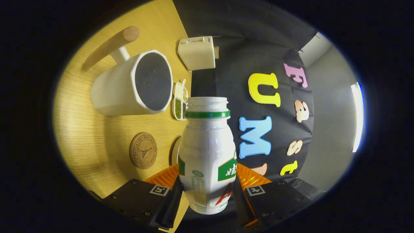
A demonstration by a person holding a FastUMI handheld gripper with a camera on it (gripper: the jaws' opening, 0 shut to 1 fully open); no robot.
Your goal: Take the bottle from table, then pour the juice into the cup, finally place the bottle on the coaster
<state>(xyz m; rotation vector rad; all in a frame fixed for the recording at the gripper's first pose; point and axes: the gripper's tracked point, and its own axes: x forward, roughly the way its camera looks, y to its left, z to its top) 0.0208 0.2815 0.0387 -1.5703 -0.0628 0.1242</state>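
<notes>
Gripper (207,191) was clamped on the bottle (207,152), both fingers pressing its sides, the uncapped mouth pointing forward. View was rolled, so the bottle looked tipped. Cup (132,85) lay just beyond and to one side of the mouth, on the table (81,129). Coaster (143,150) sat bare nearby. Judged: pickup done; pour under way or imminent, no juice visible; placing remained.

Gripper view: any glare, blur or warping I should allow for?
Gripper view: fisheye bends the table edge; soft sheen on the bottle held between the gripper fingers; cup and coaster sharp; bright ceiling light beyond.
</notes>
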